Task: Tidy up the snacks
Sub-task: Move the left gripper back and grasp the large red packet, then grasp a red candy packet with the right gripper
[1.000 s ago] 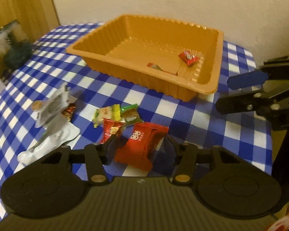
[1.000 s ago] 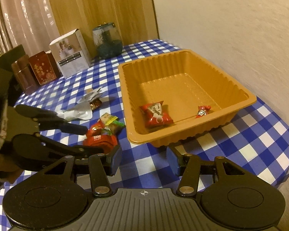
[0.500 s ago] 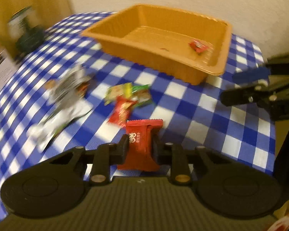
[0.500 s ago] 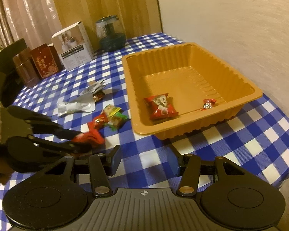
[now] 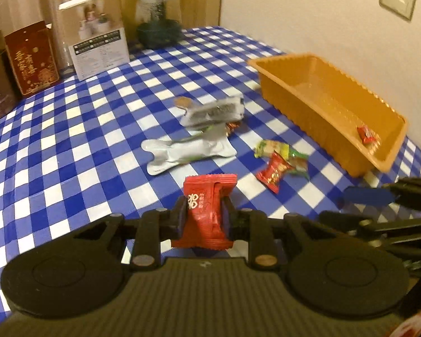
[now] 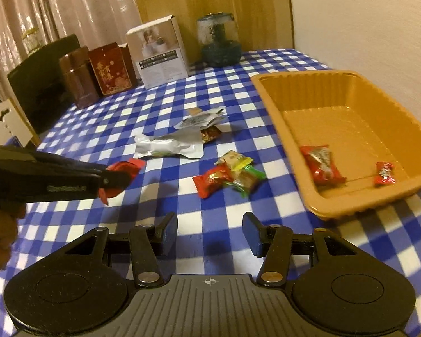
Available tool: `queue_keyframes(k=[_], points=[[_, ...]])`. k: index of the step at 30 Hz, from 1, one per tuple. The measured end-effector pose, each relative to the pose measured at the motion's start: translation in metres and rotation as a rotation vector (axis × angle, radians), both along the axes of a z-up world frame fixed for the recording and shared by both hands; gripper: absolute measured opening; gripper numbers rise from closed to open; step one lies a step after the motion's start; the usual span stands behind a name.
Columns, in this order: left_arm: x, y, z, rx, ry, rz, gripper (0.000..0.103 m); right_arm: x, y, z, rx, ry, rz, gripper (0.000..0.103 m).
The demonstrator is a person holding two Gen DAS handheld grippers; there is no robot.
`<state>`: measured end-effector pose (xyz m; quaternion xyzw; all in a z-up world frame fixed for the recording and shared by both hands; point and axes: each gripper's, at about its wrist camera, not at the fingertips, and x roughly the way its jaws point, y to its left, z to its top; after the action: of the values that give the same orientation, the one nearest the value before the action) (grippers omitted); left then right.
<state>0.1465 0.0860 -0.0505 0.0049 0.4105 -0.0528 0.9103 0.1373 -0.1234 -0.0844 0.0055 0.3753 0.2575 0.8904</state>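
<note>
My left gripper [image 5: 203, 214] is shut on a red snack packet [image 5: 207, 210] and holds it above the checked tablecloth; it also shows in the right wrist view [image 6: 120, 175]. My right gripper [image 6: 209, 234] is open and empty over the table's front. The orange tray [image 6: 269, 99] stands at the right, against the wall, with a red packet [image 6: 321, 165] and a small red candy [image 6: 384, 172] inside. A small red candy [image 6: 212, 181] and green-yellow packets [image 6: 240, 170] lie on the cloth left of the tray.
Silver wrappers [image 6: 168, 146] and a grey sachet [image 6: 199, 119] lie mid-table. At the back stand a white box [image 6: 158, 52], a red box [image 6: 111, 68], a brown tin [image 6: 77, 77] and a glass jar [image 6: 219, 40]. The wall is at the right.
My left gripper shut on the red packet, lifted it off the cloth and swung left, away from the tray. My right gripper stayed open and drew back a little.
</note>
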Motion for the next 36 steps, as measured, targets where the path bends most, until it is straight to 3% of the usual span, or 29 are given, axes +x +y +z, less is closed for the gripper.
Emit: queue_keyframes(k=[10,26,27,28,29,36], points=[[-0.002,0.019,-0.002,-0.053,-0.024,0.069,0.023,0.032,0.045,-0.025,-0.104,-0.081,-0.016,0.052],[-0.002,0.021,-0.005,-0.079,-0.030,0.076,0.023,0.060,0.063,-0.036,-0.092,-0.057,-0.073,0.051],[-0.002,0.020,-0.005,-0.076,-0.027,0.074,0.023,0.060,0.063,-0.036,-0.093,-0.057,-0.077,0.043],[-0.002,0.020,-0.005,-0.074,-0.024,0.073,0.023,0.059,0.062,-0.036,-0.098,-0.062,-0.079,0.027],[-0.002,0.019,-0.006,-0.071,-0.021,0.072,0.023,0.058,0.062,-0.036,-0.108,-0.068,-0.078,0.024],[-0.002,0.013,-0.004,-0.050,-0.010,0.063,0.023,0.050,0.055,-0.025,-0.091,-0.083,-0.066,0.024]])
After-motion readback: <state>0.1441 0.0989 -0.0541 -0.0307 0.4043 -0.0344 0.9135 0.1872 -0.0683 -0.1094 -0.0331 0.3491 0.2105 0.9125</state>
